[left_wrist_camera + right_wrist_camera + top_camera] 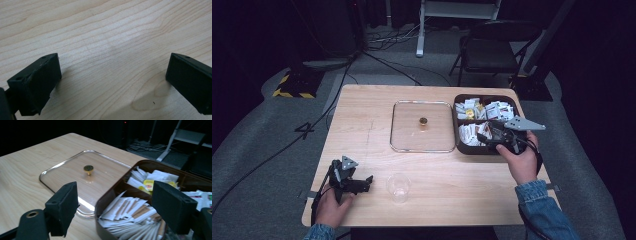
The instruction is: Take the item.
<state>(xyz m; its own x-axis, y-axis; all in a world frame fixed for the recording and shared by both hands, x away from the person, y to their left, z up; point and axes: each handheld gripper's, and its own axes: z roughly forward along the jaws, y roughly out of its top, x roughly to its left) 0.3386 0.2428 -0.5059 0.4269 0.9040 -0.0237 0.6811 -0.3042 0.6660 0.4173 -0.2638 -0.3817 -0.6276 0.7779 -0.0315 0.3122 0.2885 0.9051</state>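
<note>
The table (362,115) was pale wood with a straight grain, set on grey carpet in a dark room, with cables (377,47) trailing across the floor behind it, a black folding chair (492,47) beyond the far right corner, a white stand leg (419,30) at the back, and a yellow-and-black striped base (292,87) off to the far left. Near the middle of the table lay a square clear glass lid (422,126) with a small brass knob (423,121), flat on the wood and just beside a brown compartmented box (461,125) full of paper sachets (469,132). A clear plastic cup (398,187) stood upright near the front edge, between the two hands. The left gripper (362,184) rested low on the table at the front left, held in the left hand (332,205), well apart from the cup. The right gripper (492,134), held in the right hand (522,160), sat over the near part of the box. The left gripper view gave bare wood grain up close, with its jaws standing wide apart and nothing between them. The right gripper view showed what the high view could not resolve: the sachets fanned in the near compartment, yellow-labelled packets (149,185) in the one behind, and the lid's bright rim touching the box wall; its jaws were spread wide over the box, closed on nothing.
</note>
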